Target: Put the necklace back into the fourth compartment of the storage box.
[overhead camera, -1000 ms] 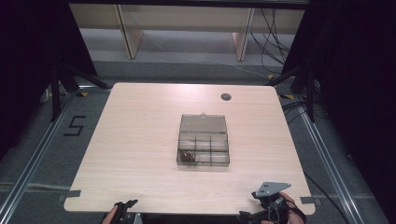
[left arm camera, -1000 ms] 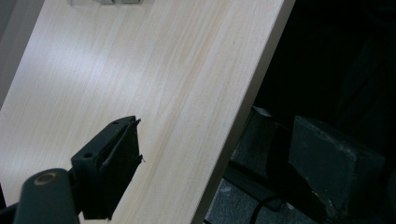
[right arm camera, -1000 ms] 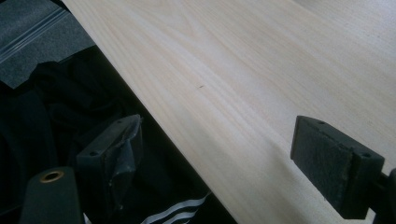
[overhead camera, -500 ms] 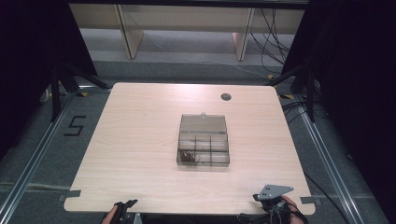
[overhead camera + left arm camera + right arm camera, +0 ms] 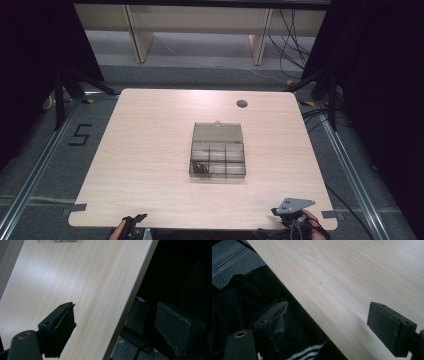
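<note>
A clear plastic compartment box [image 5: 218, 156] lies in the middle of the table with its lid folded back flat. Small dark parts [image 5: 202, 168] sit in its front left compartment. My left gripper [image 5: 132, 221] hangs at the table's near edge, left of centre. In the left gripper view the left gripper [image 5: 117, 311] is open with nothing between the jaws, half over the table and half past its edge. My right gripper [image 5: 294, 212], with a grey plate on top, is at the near right corner. In the right gripper view the right gripper [image 5: 328, 308] is open wide and holds nothing.
The light wooden table [image 5: 150, 150] has a dark round cable hole [image 5: 242, 104] at its far right. Its near edge [image 5: 294, 297] runs between my right jaws, with dark clothing below. Black frames and cables stand on the floor around the table.
My right gripper has drifted very slightly to the right along the near edge. The left gripper and the box have stayed where they were.
</note>
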`<state>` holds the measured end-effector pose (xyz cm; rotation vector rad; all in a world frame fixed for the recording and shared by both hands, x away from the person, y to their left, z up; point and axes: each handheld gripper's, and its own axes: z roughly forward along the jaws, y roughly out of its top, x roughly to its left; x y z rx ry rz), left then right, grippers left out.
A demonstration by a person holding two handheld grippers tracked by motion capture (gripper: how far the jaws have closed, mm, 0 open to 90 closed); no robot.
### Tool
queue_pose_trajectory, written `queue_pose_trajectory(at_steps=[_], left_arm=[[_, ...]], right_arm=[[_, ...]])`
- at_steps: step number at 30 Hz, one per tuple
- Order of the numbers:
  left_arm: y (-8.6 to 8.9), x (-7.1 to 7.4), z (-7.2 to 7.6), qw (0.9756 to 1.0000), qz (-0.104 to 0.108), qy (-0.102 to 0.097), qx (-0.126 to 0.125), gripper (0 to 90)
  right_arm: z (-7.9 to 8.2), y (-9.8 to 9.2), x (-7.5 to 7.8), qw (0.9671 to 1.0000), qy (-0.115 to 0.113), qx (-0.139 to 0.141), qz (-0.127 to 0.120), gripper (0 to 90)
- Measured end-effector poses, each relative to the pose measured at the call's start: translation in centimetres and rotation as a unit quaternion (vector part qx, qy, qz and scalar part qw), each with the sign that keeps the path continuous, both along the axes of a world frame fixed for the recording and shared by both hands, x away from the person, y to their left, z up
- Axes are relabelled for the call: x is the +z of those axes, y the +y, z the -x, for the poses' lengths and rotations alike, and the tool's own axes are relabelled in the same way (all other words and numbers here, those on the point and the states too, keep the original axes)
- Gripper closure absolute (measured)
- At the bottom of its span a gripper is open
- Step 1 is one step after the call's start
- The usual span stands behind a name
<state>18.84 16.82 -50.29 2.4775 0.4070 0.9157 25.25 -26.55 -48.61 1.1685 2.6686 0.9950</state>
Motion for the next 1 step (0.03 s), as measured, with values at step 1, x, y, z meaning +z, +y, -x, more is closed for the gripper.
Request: queue_pose_trajectory(at_steps=[1], left_arm=[[-0.01, 0.00, 0.01, 1.0000, 0.000, -0.001, 0.000, 15.8]], right_arm=[[-0.25, -0.18, -0.14, 0.9997, -0.021, 0.009, 0.007, 18.3]])
